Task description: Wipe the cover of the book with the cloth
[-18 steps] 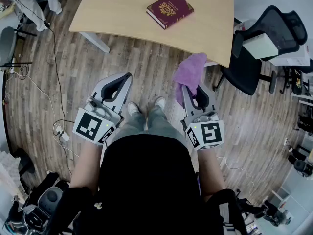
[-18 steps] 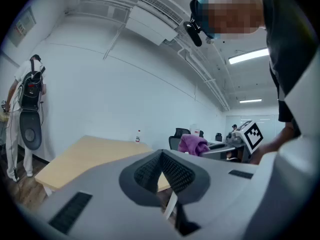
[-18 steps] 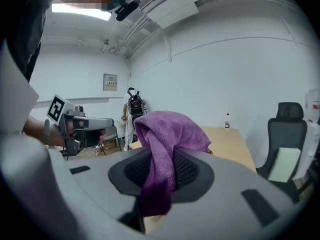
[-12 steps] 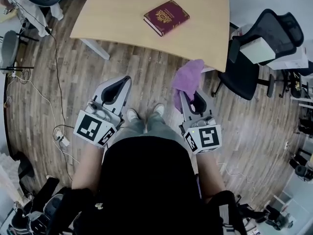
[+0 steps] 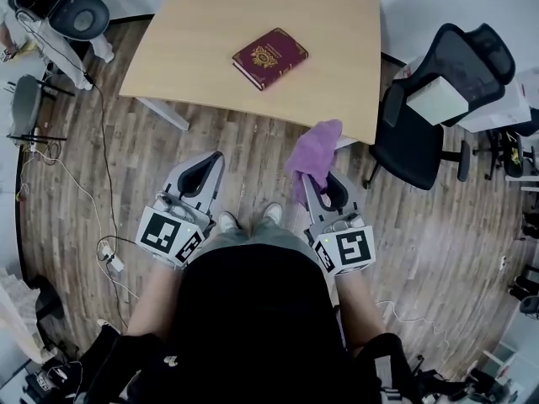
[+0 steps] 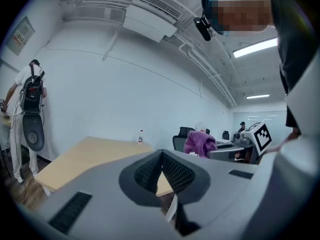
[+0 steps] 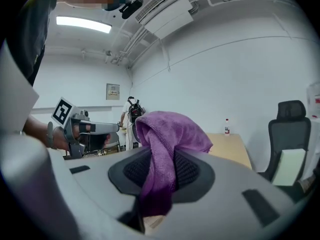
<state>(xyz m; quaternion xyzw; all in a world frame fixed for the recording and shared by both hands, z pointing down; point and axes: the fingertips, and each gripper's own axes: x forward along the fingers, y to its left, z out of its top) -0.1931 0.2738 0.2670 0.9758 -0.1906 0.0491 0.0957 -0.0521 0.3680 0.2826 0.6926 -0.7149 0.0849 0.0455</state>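
Left gripper (image 5: 214,157) forward, near level, empty (jaws together); right gripper (image 5: 317,180) alongside, tight on the purple cloth (image 5: 313,146).

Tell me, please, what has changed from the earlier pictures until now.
The person has come nearer to the table: it and the book show lower in the head view. Nothing was taken or let go: the right gripper still clamps the cloth, the left gripper stays shut and empty, the book lies untouched.
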